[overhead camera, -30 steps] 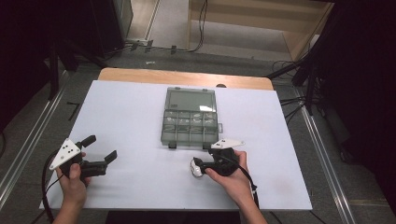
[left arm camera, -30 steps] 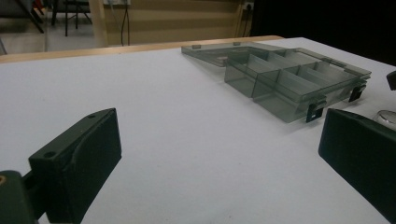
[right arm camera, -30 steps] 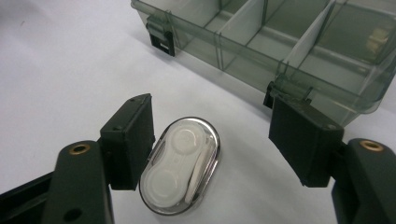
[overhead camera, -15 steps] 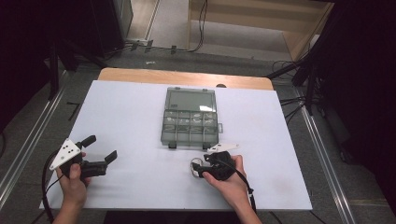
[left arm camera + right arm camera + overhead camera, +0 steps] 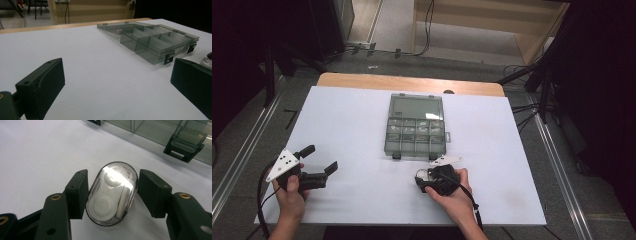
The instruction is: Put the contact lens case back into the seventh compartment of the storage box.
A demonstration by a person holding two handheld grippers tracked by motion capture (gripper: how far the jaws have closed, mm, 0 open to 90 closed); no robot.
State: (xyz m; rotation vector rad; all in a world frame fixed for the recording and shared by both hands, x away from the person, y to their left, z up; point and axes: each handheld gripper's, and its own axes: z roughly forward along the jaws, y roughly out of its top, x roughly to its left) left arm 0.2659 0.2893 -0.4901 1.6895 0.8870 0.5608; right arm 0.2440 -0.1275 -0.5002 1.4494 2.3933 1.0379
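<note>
A small clear oval case with white earbuds inside lies on the white table, just in front of the grey compartment box. My right gripper has one jaw against each long side of the case and is shut on it. From above, the case peeks out at the left of the right gripper. The box's lid lies folded back flat, and several of its compartments hold small items. At the table's front left, my left gripper stands open with nothing between its jaws, and its own view looks toward the box.
The white tabletop spreads wide around the box. A wooden edge runs along its far side. Metal rails flank the table left and right. Two black latches stick out from the box's near edge.
My right gripper has slid a little left and toward the person, over the earbud case, and its jaws now bracket it. The left gripper has stayed put.
</note>
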